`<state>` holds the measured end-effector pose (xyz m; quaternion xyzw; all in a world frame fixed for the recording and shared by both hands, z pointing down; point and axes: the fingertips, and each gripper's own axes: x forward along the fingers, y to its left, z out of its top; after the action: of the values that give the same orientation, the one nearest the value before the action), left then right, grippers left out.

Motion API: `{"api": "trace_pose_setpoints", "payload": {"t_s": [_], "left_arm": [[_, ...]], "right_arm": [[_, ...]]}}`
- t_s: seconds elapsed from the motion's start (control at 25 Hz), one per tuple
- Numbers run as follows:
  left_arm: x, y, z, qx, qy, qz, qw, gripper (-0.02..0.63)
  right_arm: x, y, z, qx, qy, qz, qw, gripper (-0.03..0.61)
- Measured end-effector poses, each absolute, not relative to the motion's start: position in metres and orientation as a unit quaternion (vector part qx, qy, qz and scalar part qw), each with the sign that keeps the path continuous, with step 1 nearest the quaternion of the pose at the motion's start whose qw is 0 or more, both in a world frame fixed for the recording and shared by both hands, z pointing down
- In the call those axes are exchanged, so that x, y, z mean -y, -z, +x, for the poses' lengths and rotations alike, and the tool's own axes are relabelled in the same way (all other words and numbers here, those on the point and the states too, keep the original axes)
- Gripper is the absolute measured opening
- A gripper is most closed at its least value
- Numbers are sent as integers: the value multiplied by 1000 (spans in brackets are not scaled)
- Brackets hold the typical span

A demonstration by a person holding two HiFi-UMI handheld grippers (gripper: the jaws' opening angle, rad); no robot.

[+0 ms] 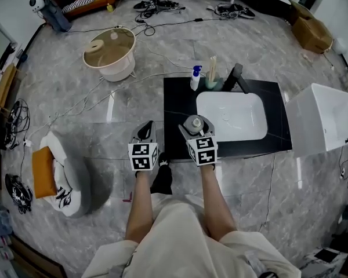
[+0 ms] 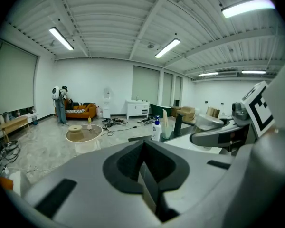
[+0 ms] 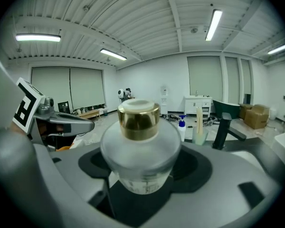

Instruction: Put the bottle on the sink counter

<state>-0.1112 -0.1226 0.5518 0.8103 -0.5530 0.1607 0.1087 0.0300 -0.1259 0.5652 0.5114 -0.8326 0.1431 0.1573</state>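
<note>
Right gripper (image 3: 142, 177) clamps squat frosted bottle (image 3: 140, 148), shiny gold cap; left gripper (image 2: 147, 175) clenched, empty; glossy black desk (image 1: 178, 100) ahead

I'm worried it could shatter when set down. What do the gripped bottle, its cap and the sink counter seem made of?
The bottle: frosted, milky translucent body, likely glass, possibly plastic. Its cap: shiny gold with sharp reflections, metal or metallised plastic. The sink counter: flat black slab, hard-looking, perhaps stone or laminate; the look leaves it open.
</note>
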Motion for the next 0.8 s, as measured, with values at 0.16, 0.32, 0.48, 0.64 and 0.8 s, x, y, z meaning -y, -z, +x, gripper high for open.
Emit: {"api": "trace_pose_setpoints", "payload": {"t_s": [0.16, 0.32, 0.48, 0.64, 0.8], "left_arm": [[158, -557, -112, 534, -168, 821, 112, 6], [187, -560, -111, 514, -172, 833, 112, 6], [212, -561, -106, 498, -172, 843, 112, 6], [235, -563, -105, 484, -173, 850, 113, 6], [255, -564, -103, 474, -176, 855, 115, 6]], "right_arm": [[158, -572, 22, 826, -154, 517, 164, 339], [182, -579, 16, 817, -164, 526, 169, 339], [204, -582, 16, 808, -170, 537, 173, 339], [225, -586, 12, 800, -175, 546, 176, 339], [244, -586, 7, 796, -180, 554, 168, 339]]}}
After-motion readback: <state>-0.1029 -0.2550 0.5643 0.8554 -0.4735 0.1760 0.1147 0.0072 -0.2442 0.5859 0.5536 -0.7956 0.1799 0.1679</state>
